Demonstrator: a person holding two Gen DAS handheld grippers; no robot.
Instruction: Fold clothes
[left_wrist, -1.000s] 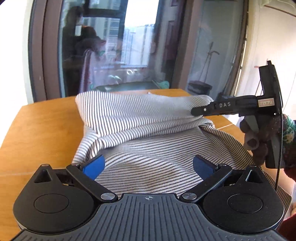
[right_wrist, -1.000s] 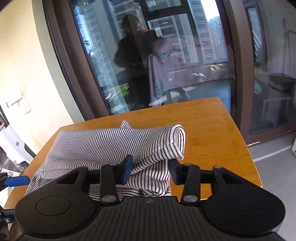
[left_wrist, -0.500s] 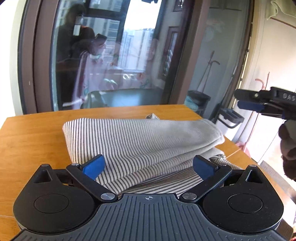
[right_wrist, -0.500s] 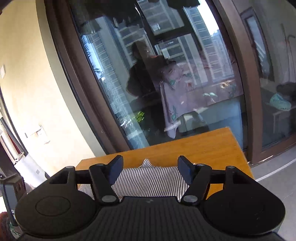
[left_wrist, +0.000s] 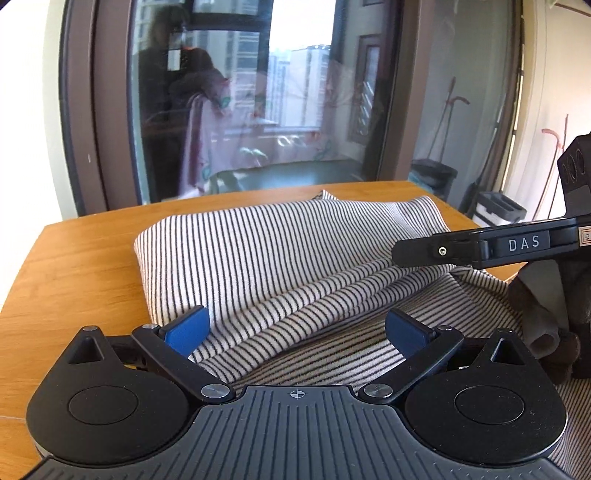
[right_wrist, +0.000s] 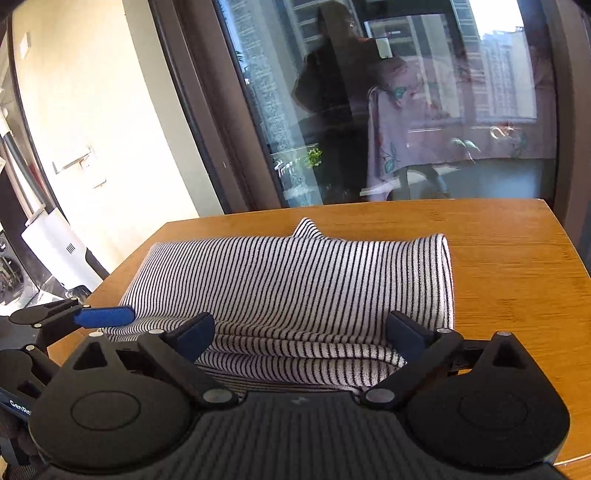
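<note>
Where the left wrist camera looks across the wooden table (left_wrist: 74, 258), a striped shirt (left_wrist: 280, 251) lies folded over on itself, its far half doubled into a thick band and a looser layer spilling toward the camera. The left gripper (left_wrist: 295, 326) stands wide apart just above the near layer, its blue pads (left_wrist: 186, 326) on either side of the cloth and gripping nothing. At the right edge the right gripper (left_wrist: 480, 247) reaches in level over the shirt's right end; from this side its fingers overlap, so its opening cannot be read here. In the right wrist view the same shirt (right_wrist: 295, 280) sits in the middle of the table (right_wrist: 517, 258), a neat roll with stacked edges showing along the near side. The right gripper (right_wrist: 301, 332) is likewise spread wide and empty, hanging over those near edges, while the left gripper (right_wrist: 103, 317) shows at the left by the shirt's corner. The shirt looks light, soft and limp, likely to sag and slide apart if lifted by one layer; it would be best pinched at both ends of the near edge, through all the layers together.
</note>
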